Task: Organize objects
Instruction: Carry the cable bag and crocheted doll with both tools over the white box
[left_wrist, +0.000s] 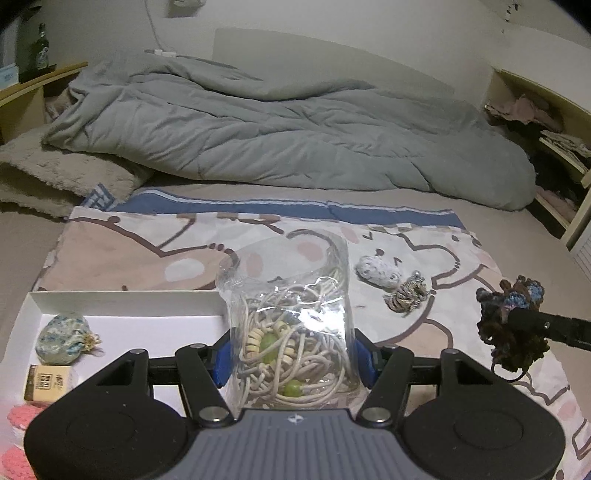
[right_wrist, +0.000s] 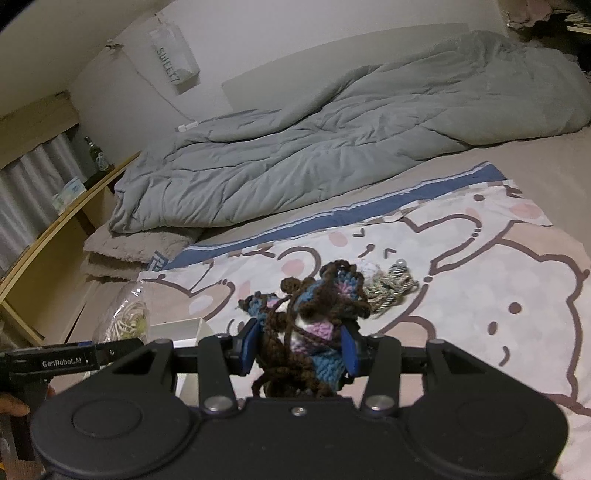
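Observation:
My left gripper (left_wrist: 293, 360) is shut on a clear plastic bag of cord and green beads (left_wrist: 291, 325), held above the right end of a white box (left_wrist: 122, 314). The box holds a blue knitted pouch (left_wrist: 62, 339), a small tan carton (left_wrist: 46, 382) and pink crochet pieces (left_wrist: 18, 417). My right gripper (right_wrist: 297, 350) is shut on a brown, blue and pink crochet piece (right_wrist: 314, 314), held above the cartoon-print cloth (right_wrist: 480, 277). A white knitted piece (left_wrist: 378, 273) and a coil of twisted cord (left_wrist: 406, 295) lie on the cloth. The crochet piece also shows at the right of the left wrist view (left_wrist: 511, 325).
A rumpled grey duvet (left_wrist: 277, 129) fills the back of the bed. A folded beige blanket (left_wrist: 48, 173) lies at the left. A wooden shelf with a green bottle (left_wrist: 38, 48) stands far left, and shelves with clothes (left_wrist: 554, 147) at the right.

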